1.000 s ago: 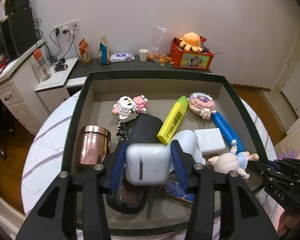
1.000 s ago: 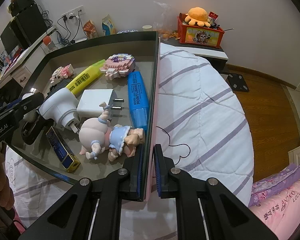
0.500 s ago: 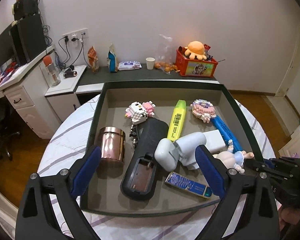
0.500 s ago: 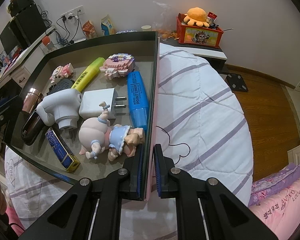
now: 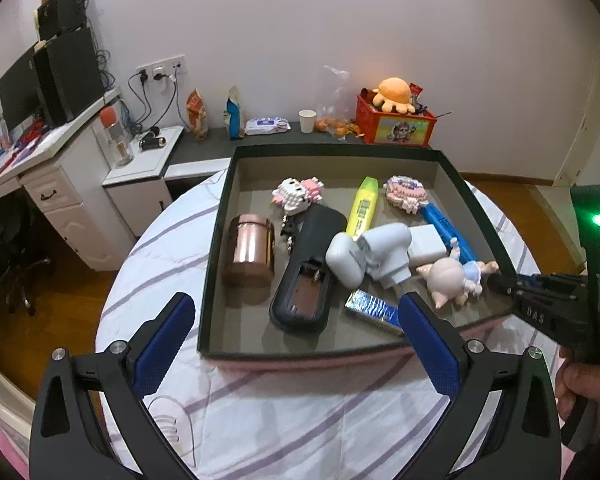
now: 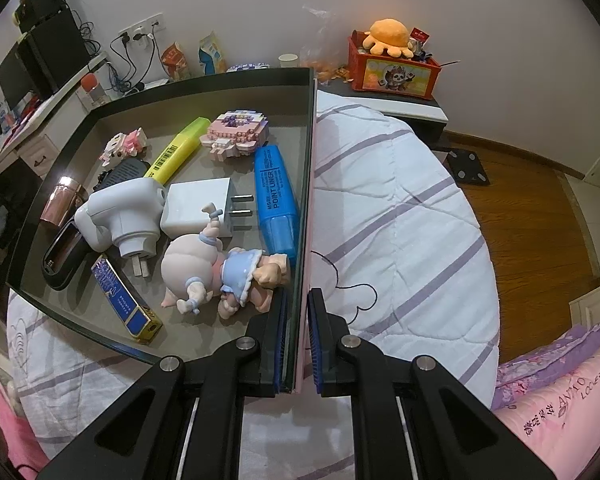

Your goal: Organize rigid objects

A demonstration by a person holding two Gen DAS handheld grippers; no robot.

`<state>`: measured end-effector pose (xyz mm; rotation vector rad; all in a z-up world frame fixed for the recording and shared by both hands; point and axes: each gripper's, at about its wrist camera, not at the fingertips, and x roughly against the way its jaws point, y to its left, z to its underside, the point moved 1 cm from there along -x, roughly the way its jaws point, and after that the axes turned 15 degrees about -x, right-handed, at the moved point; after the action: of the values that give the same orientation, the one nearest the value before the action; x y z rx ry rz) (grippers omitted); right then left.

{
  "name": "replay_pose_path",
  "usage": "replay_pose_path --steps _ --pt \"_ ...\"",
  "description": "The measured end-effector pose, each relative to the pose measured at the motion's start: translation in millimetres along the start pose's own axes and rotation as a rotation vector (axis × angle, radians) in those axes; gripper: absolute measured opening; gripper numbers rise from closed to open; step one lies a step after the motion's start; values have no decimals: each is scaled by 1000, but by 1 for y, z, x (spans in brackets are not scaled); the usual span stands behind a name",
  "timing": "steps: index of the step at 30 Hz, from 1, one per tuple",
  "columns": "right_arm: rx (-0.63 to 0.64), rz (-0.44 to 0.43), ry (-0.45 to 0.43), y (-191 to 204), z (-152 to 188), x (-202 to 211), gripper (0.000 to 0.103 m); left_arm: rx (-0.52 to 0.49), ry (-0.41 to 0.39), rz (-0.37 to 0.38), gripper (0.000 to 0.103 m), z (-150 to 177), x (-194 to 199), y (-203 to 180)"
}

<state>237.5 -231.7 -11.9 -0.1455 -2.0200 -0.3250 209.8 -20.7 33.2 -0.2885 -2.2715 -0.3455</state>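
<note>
A dark shallow tray (image 5: 216,248) lies on the striped bedspread and holds several objects. A white earbud case (image 5: 345,260) leans on a white plug adapter (image 5: 388,256) beside a black remote (image 5: 306,272), a copper cup (image 5: 250,254), a yellow highlighter (image 5: 362,206), a blue marker (image 6: 274,196), a white charger (image 6: 196,208), a pig doll (image 6: 220,268) and a blue bar (image 6: 124,300). My left gripper (image 5: 296,348) is wide open and empty, above the tray's near edge. My right gripper (image 6: 297,340) is shut on the tray's right wall (image 6: 306,184); it also shows in the left wrist view (image 5: 500,282).
Two block figures, a white-pink one (image 5: 296,196) and a pink one (image 6: 238,134), lie at the tray's far end. Behind the bed stand a dark shelf with a red box (image 5: 394,126) and a white desk (image 5: 60,168). Wooden floor (image 6: 528,216) lies to the right.
My left gripper opened, let go of the white earbud case inside the tray, and pulled back and up. The case now leans on the plug adapter. My right gripper stayed on the tray wall.
</note>
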Motion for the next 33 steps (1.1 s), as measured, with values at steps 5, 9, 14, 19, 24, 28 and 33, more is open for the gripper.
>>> replay_pose_path --steps 5,9,14,19,24,28,33 --pt "10 -1 -26 5 4 14 20 20 -9 -7 103 8 14 3" --pt "15 -24 -101 9 11 43 83 23 -20 -10 103 16 30 0" --pt "29 -44 -162 15 23 79 83 18 -39 -23 103 25 52 -5" --pt "26 -106 -251 19 41 125 83 23 -71 -40 103 35 80 -10" --pt "24 -171 -336 18 67 177 83 19 -119 -82 103 49 115 -18" --pt "32 -194 -394 16 94 212 83 41 -171 -110 103 62 146 -21" --pt "29 -197 -442 9 136 242 83 52 -223 -149 103 88 183 -30"
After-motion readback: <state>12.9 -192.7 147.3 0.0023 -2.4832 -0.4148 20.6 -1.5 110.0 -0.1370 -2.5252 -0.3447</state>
